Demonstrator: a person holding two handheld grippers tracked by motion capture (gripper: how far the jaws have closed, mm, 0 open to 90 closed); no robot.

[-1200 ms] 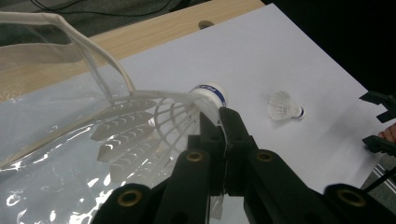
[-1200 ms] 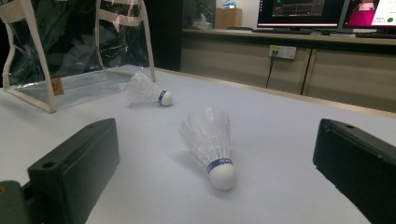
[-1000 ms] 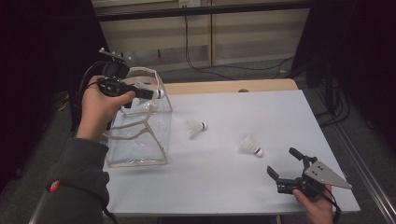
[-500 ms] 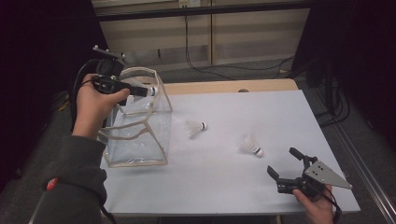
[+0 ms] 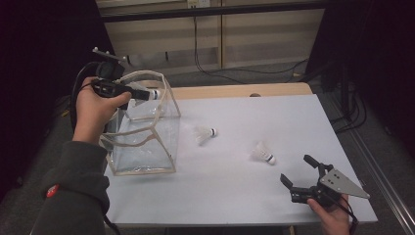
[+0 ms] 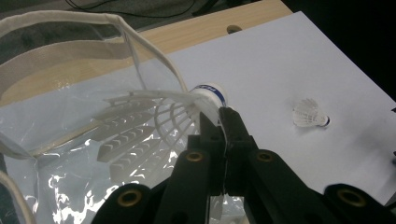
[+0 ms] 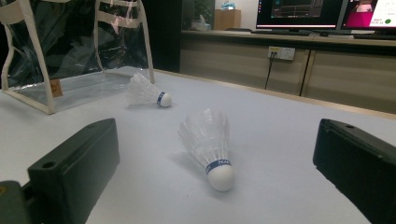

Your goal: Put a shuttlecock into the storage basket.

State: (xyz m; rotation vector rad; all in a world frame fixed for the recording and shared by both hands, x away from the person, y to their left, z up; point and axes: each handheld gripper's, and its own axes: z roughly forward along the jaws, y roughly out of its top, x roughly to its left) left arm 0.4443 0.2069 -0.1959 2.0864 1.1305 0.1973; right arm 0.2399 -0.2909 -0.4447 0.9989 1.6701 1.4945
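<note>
My left gripper (image 5: 142,93) is shut on a white shuttlecock (image 5: 152,94), held above the mouth of a clear plastic bag (image 5: 142,142) with cream trim at the table's left. In the left gripper view the jaws (image 6: 217,116) pinch the shuttlecock (image 6: 154,116) just behind its blue-banded cork, with the feathers over the bag's opening (image 6: 70,18). Two more shuttlecocks lie on the white table: one (image 5: 204,133) beside the bag, one (image 5: 262,152) nearer my right gripper (image 5: 295,168). That gripper is open and low at the front right, facing the nearer shuttlecock (image 7: 208,140).
The white tabletop (image 5: 274,112) has a wooden strip along its far edge. Cabinets and cables sit behind it. In the right gripper view the farther shuttlecock (image 7: 147,92) lies by the bag (image 7: 70,51), and monitors glow in the background.
My left gripper has shifted slightly left with the shuttlecock, staying over the bag's mouth. The right gripper and the two loose shuttlecocks have not moved.
</note>
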